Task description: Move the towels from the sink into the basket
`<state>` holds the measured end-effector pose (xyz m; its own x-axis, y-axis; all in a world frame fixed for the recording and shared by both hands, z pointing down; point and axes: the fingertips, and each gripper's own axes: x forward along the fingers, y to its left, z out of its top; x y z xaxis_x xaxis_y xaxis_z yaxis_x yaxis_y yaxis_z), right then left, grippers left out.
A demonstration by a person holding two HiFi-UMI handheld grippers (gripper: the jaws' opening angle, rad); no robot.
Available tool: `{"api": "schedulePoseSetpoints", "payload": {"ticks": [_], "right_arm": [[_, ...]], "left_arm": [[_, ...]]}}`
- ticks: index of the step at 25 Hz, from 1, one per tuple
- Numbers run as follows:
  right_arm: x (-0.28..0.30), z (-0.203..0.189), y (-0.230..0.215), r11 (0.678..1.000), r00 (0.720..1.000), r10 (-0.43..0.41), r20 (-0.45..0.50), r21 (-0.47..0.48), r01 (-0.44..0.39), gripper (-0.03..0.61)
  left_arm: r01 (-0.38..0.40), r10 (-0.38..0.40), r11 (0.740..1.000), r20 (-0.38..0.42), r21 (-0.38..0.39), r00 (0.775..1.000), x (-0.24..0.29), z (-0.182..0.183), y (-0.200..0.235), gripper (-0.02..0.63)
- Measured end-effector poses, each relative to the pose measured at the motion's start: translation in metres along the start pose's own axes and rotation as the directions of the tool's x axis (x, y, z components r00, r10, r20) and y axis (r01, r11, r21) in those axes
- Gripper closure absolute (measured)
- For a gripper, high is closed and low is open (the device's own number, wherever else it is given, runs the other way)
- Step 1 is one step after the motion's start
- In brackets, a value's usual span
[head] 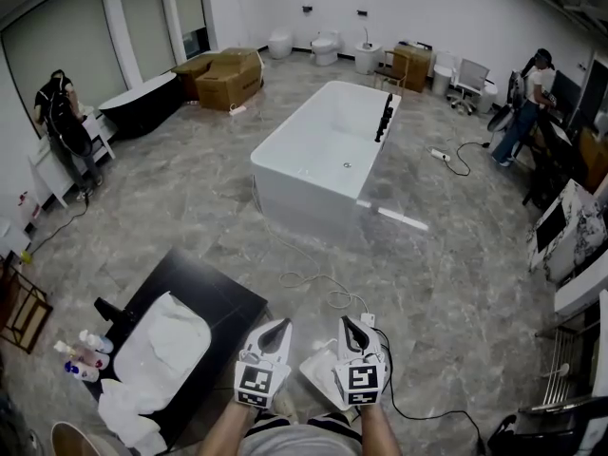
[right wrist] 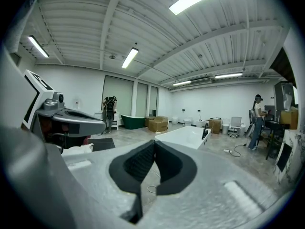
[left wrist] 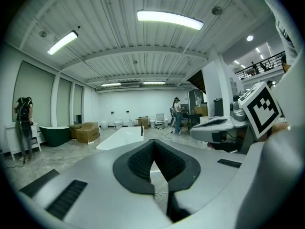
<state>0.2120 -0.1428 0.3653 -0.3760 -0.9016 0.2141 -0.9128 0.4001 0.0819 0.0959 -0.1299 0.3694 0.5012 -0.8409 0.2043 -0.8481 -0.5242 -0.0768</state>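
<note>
Task apparently not begun: left gripper (head: 281, 324) and right gripper (head: 346, 322), both closed on nothing, point level beside the sink (head: 176, 335), where white towels (head: 128, 411) lie heaped, all awaiting transfer.

The head camera looks steeply down from above, with the left tool (head: 281, 325) and right tool (head: 345, 323) close at its bottom edge. Each tool's camera sits right behind its own jaws and faces almost level across the floor (head: 190, 198). All three views share the white bathtub (head: 328, 150). Each tool camera catches the other tool at its side.
</note>
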Motion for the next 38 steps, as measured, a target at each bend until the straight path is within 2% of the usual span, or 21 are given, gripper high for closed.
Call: {"api": "schedulePoseSetpoints", "payload": {"ticks": [5,9,16,20,23,30,35,38], "right_arm": [[0.014,0.003,0.021,0.998,0.998,0.07,0.007,0.005,-0.07,0.578],[0.032,0.01,0.062,0.988,0.988,0.153,0.008,-0.009,-0.153,0.578],[0.063,0.022,0.149,0.939,0.939,0.343,0.019,-0.043,-0.342,0.578],[0.08,0.024,0.207,0.89,0.892,0.452,0.01,-0.069,-0.45,0.578],[0.089,0.022,0.25,0.842,0.846,0.533,-0.01,-0.09,-0.531,0.578],[0.11,0.02,0.348,0.705,0.717,0.695,-0.056,-0.142,-0.695,0.578],[0.127,-0.003,0.42,0.603,0.622,0.774,-0.116,-0.162,-0.781,0.578],[0.139,-0.017,0.458,0.548,0.572,0.806,-0.153,-0.177,-0.818,0.578]], "left_arm": [[-0.054,0.054,0.999,-0.009,-0.002,0.998,-0.011,-0.003,0.016,0.604],[-0.128,0.128,0.992,-0.027,-0.015,0.991,-0.038,-0.013,0.048,0.604],[-0.312,0.309,0.949,-0.06,-0.046,0.949,-0.098,-0.032,0.11,0.604],[-0.417,0.412,0.907,-0.082,-0.063,0.907,-0.137,-0.045,0.147,0.604],[-0.49,0.481,0.868,-0.105,-0.081,0.87,-0.167,-0.058,0.169,0.604],[-0.649,0.629,0.749,-0.167,-0.129,0.759,-0.234,-0.095,0.22,0.604],[-0.726,0.691,0.671,-0.226,-0.152,0.686,-0.275,-0.139,0.252,0.604],[-0.759,0.716,0.63,-0.254,-0.166,0.65,-0.295,-0.164,0.27,0.604]]}}
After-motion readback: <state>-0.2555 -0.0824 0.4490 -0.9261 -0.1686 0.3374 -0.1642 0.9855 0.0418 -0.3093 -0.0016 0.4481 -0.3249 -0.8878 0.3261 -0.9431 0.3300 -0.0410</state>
